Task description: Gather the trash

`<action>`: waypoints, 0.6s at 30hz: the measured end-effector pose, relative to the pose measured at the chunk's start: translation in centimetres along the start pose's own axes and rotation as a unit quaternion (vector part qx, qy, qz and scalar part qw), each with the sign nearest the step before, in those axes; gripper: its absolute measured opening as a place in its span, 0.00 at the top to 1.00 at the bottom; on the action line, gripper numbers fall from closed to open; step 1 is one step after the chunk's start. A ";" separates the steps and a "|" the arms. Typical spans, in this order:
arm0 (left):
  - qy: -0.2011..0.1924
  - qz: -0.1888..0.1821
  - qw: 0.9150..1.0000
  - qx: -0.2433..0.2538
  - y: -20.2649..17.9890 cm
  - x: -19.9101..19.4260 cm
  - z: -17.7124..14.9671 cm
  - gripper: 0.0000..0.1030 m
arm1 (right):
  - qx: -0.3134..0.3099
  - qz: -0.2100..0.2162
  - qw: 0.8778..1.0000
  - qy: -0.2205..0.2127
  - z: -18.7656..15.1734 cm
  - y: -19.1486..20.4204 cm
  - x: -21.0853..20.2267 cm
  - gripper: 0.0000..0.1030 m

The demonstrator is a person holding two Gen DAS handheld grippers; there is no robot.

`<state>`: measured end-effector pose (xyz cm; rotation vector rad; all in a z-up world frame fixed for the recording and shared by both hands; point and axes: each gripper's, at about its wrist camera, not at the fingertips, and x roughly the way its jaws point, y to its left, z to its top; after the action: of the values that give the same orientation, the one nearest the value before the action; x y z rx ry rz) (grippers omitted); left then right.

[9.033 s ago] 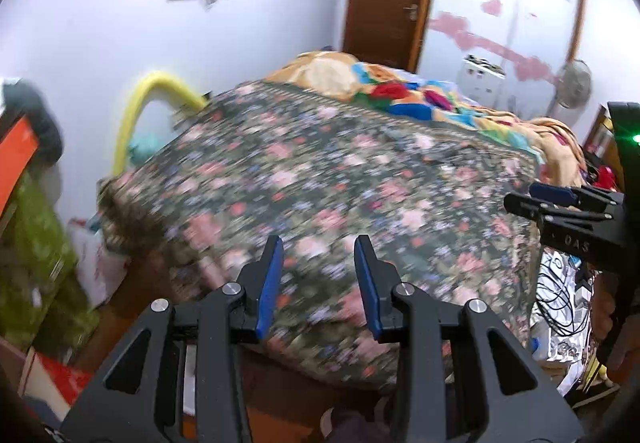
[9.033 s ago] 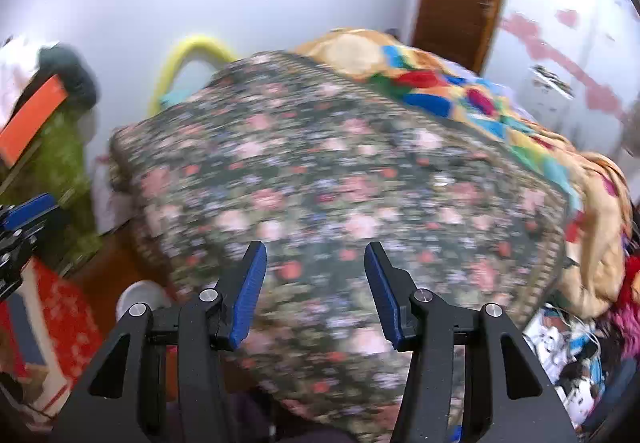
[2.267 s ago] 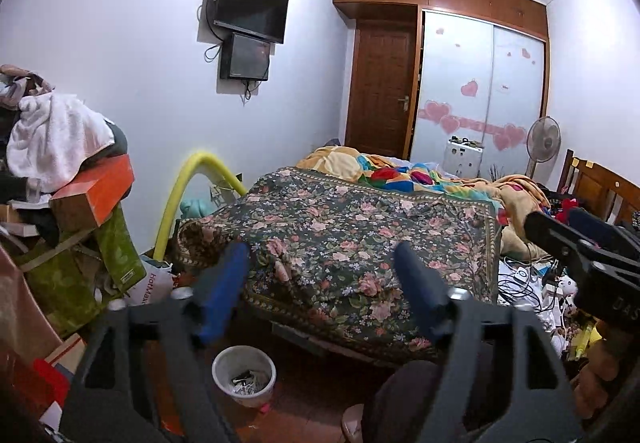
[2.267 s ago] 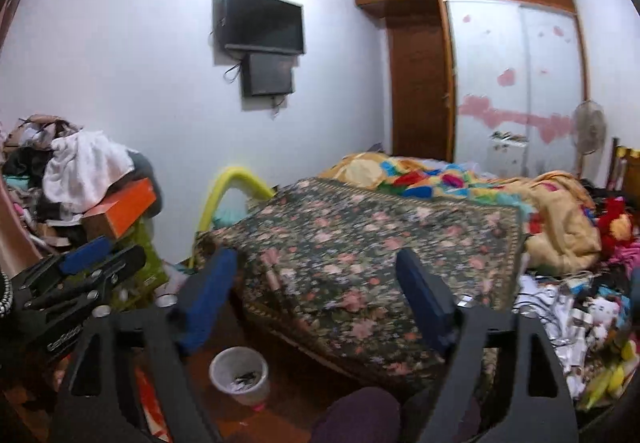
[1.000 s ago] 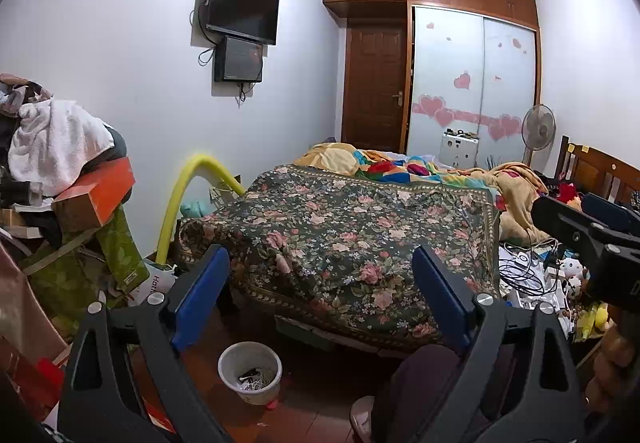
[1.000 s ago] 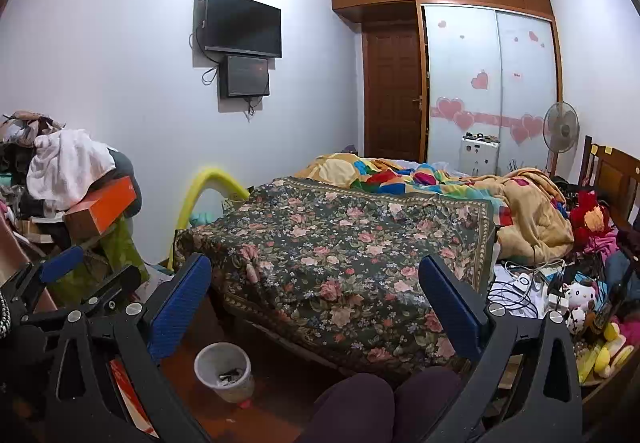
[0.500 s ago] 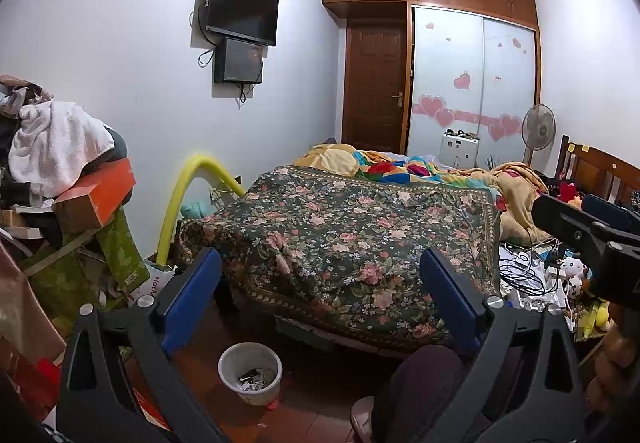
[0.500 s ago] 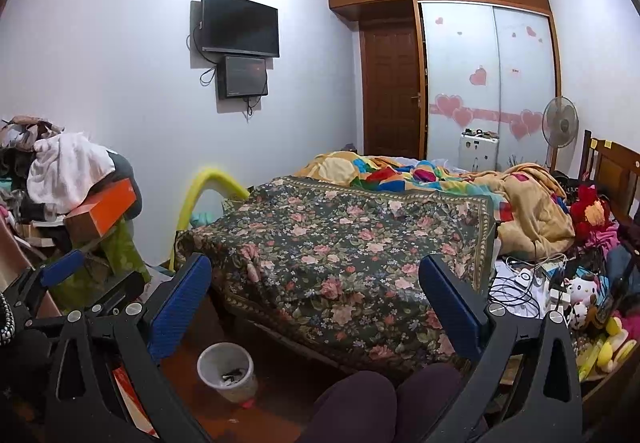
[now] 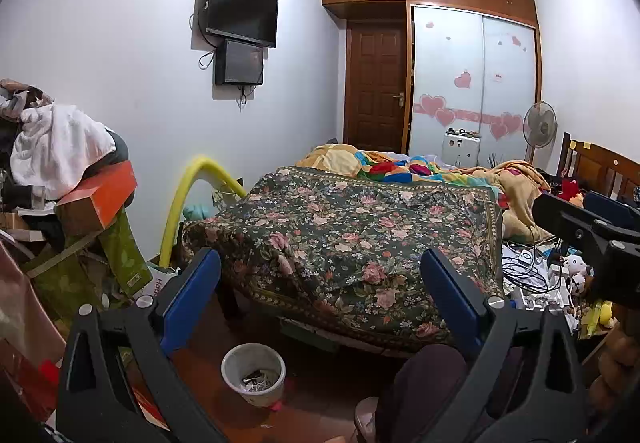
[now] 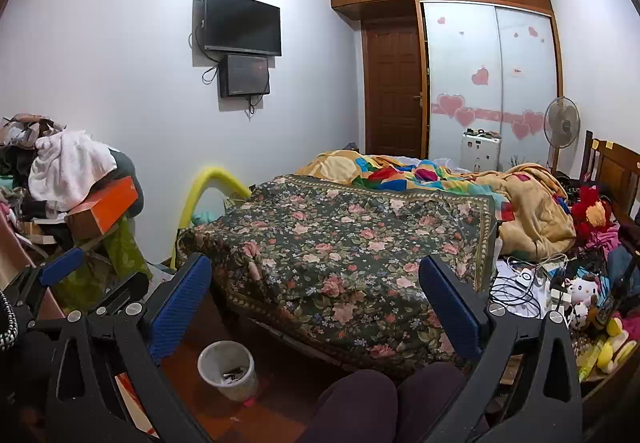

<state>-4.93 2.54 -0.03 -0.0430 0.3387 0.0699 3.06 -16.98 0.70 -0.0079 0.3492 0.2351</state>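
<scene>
Bedroom floor, reddish-brown, carried the task's receptacle: a small white waste bin (image 9: 253,374) stood upright near the foot of the bed (image 9: 352,239), with scraps of trash (image 9: 255,380) lying in its bottom. A small pink scrap (image 10: 249,402) lay on the floor just beside the bin's base, and a pale fleck lay nearby; whether either counted as trash could not be determined. The left gripper (image 9: 320,295) was held level with its blue pads spread wide apart and nothing between them. The right gripper (image 10: 316,299) was likewise spread wide and carried nothing. The floral cover on the bed showed no loose litter. By judgement, the scene fitted either a collection largely complete, with the gathered pieces already in the bin, or one with floor scraps remaining. A clutter pile (image 9: 76,203) stood left of the bin, and cables and toys (image 10: 560,295) lay right of the bed.
</scene>
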 end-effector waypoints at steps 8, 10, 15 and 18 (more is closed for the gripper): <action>0.000 -0.002 1.000 -0.005 0.5 0.0 0.0 0.02 | 0.001 -0.001 1.000 0.000 0.0 0.1 -0.1 0.00; 0.001 -0.003 1.000 -0.006 0.5 0.0 0.0 0.02 | 0.000 -0.001 1.000 0.000 0.0 0.1 -0.1 0.00; 0.001 -0.008 1.000 -0.006 0.5 -0.1 -0.1 0.02 | 0.001 -0.001 1.000 0.000 0.0 0.0 -0.1 0.00; -0.007 -0.012 1.000 -0.007 0.4 -0.5 -0.1 0.02 | 0.001 -0.001 1.000 0.000 0.0 0.0 -0.1 0.00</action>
<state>-5.43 2.91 0.04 -0.0598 0.3228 0.0479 2.98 -16.99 0.69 -0.0061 0.3488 0.2336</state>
